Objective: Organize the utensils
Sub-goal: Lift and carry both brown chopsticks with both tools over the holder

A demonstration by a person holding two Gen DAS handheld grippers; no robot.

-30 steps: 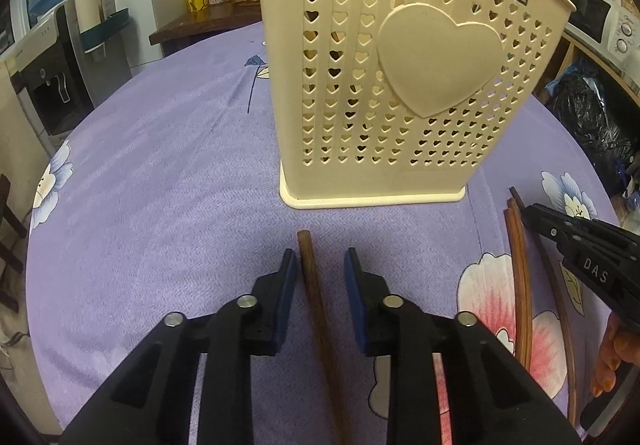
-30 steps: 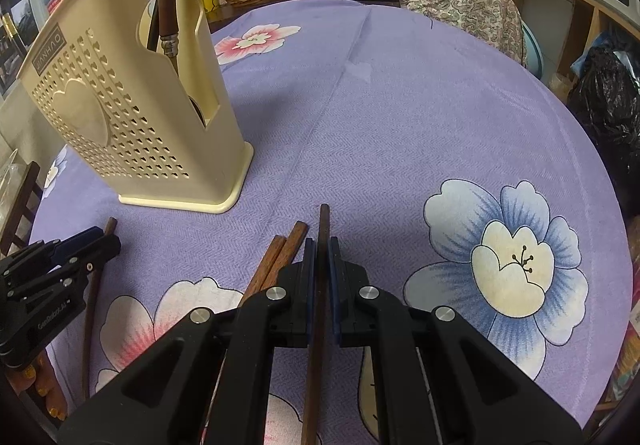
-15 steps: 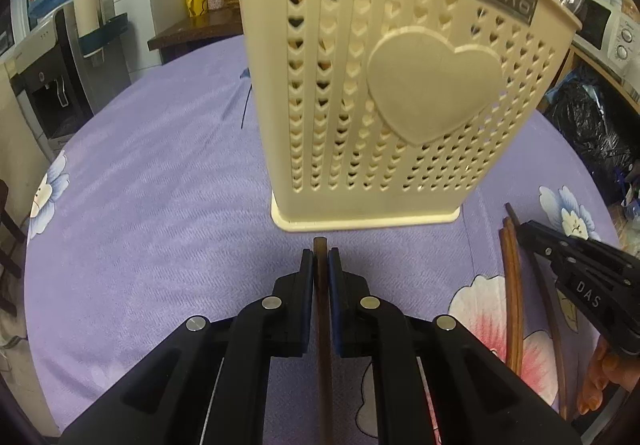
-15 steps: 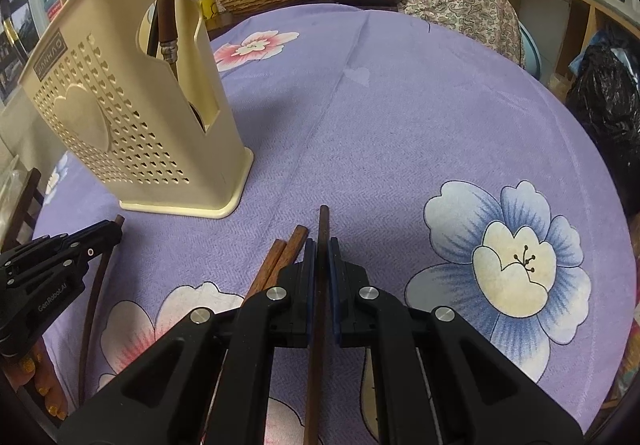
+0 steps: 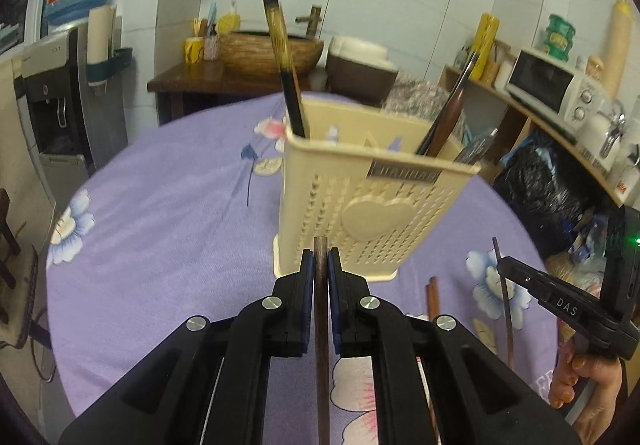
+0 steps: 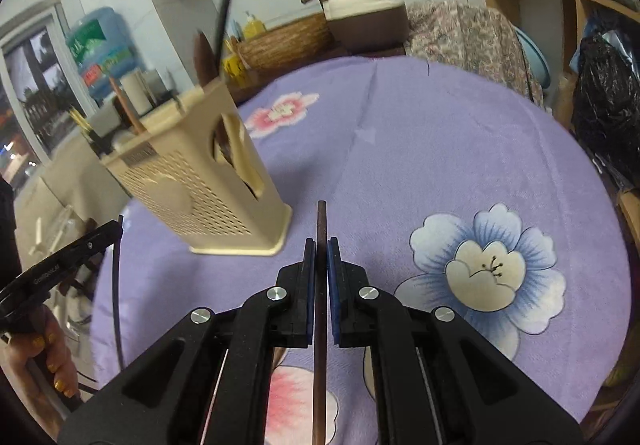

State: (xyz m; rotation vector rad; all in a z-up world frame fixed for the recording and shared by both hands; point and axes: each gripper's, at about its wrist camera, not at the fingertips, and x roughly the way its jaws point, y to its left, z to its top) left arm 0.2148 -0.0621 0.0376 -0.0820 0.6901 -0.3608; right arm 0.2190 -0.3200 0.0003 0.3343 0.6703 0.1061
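Chopsticks are the job here, two of them lifted at once toward a cream holder. Left wrist view: the left gripper (image 5: 319, 265), low centre, has its jaws clamped on a dark chopstick (image 5: 321, 325) whose tip stands just short of the holder (image 5: 372, 205) at mid-frame; the holder already carries several utensils, upright and leaning. At lower right the right gripper (image 5: 500, 265) pinches a thin stick, with two more chopsticks (image 5: 433, 297) lying on the purple cloth (image 5: 160, 225) below it. The risk, on this showing: a pinch on a round, slim stick gives little hold against twisting, so it could swivel between the pads and strike the holder's rim or front wall rather than drop inside. Right wrist view: the right gripper (image 6: 321, 245), low centre, is likewise closed on its chopstick (image 6: 320, 305), with the holder (image 6: 200, 197) at left of centre, well apart from the tip. The left gripper (image 6: 120, 223) enters at far left. Both sticks heading for one narrow opening could clash, or nudge the light holder over.
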